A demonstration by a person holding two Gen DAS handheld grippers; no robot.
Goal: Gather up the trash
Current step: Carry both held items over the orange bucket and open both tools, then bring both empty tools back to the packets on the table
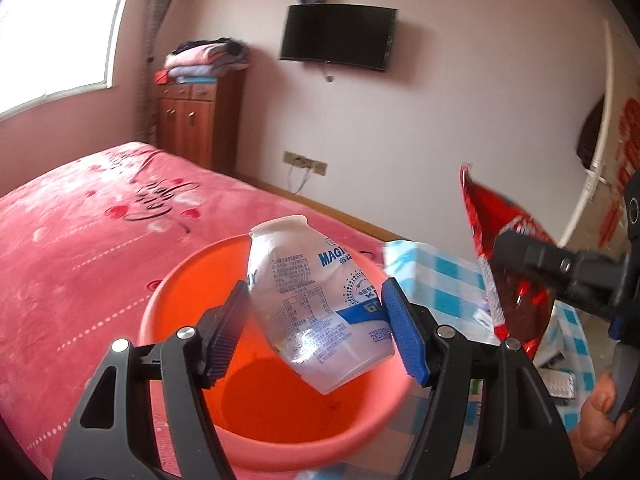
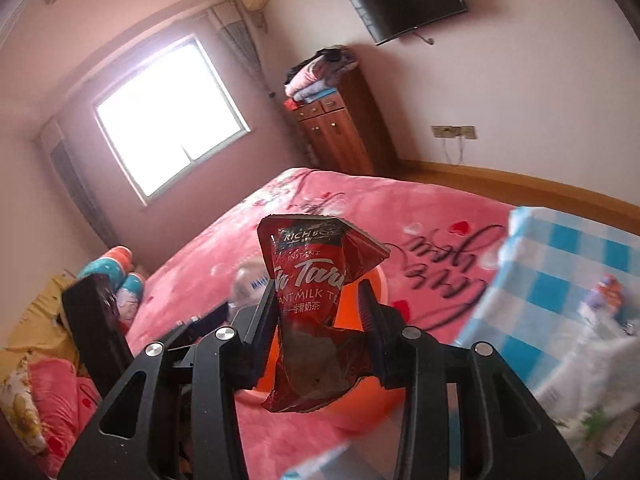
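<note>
My left gripper (image 1: 316,322) is shut on a crushed clear plastic bottle (image 1: 316,300) with blue print, held tilted above an orange plastic basin (image 1: 192,280) that rests on the pink bed. My right gripper (image 2: 320,320) is shut on a dark red instant milk tea packet (image 2: 312,308), upright between its pads, with the orange basin (image 2: 360,396) just beyond and below it. In the left wrist view the same red packet (image 1: 492,248) and the right gripper's black finger (image 1: 536,256) hang to the right of the basin. In the right wrist view the bottle (image 2: 248,284) shows blurred to the left.
A pink bedspread (image 1: 80,248) covers the bed under the basin. A blue-and-white checked cloth (image 1: 436,276) covers a table at the right, with small items on it. A wooden cabinet (image 1: 196,120) with folded clothes and a wall TV (image 1: 338,36) stand behind. A person's hand (image 1: 600,420) shows at lower right.
</note>
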